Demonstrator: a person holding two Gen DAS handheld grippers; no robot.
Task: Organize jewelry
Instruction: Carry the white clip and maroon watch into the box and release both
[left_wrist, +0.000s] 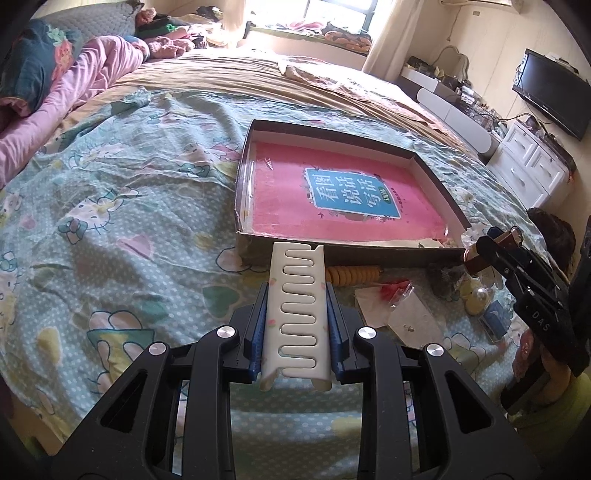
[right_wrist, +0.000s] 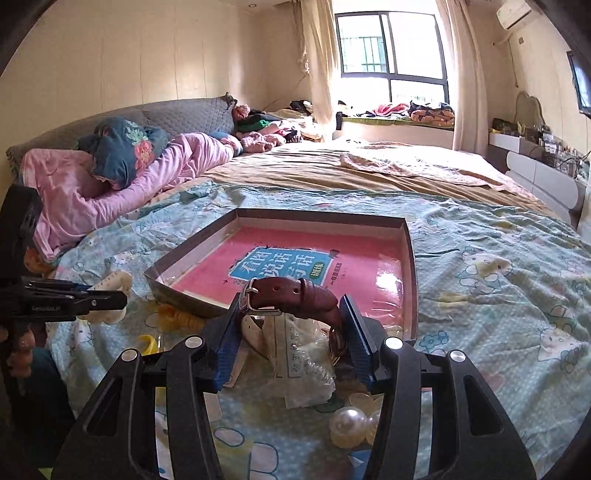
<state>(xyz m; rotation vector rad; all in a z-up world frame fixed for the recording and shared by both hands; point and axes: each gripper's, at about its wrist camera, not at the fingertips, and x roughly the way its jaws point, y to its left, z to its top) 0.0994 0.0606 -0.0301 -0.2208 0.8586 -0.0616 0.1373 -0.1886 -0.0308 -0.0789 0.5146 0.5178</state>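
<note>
Both tongs are pinching something as I am watching from far. I am holding the left tongs (left_wrist: 295, 314) pressed on a white hair clip (left_wrist: 297, 295) with long wavy slots; its blue pads (left_wrist: 258, 332) are squeezing the clip from both sides, and the clip is pointing toward the near wall of a flat cardboard box (left_wrist: 436, 173) lying on the bed cover (left_wrist: 129, 221). A pink book (left_wrist: 332, 199) is lying inside this box.

I am holding the right tongs (right_wrist: 291, 325) closed on a brown leather watch strap (right_wrist: 295, 295) with a silver buckle (right_wrist: 255, 295), above the near corner of the same box. The strap is arching between the two pads and is touching both.

Under the right tongs, more things are lying on the cover: a crumpled plastic bag (right_wrist: 310, 354), two pearl beads (right_wrist: 349, 424), and a yellow spiral hair tie (left_wrist: 352, 275) just beside the box wall. I cannot tell what is inside the bag.
</note>
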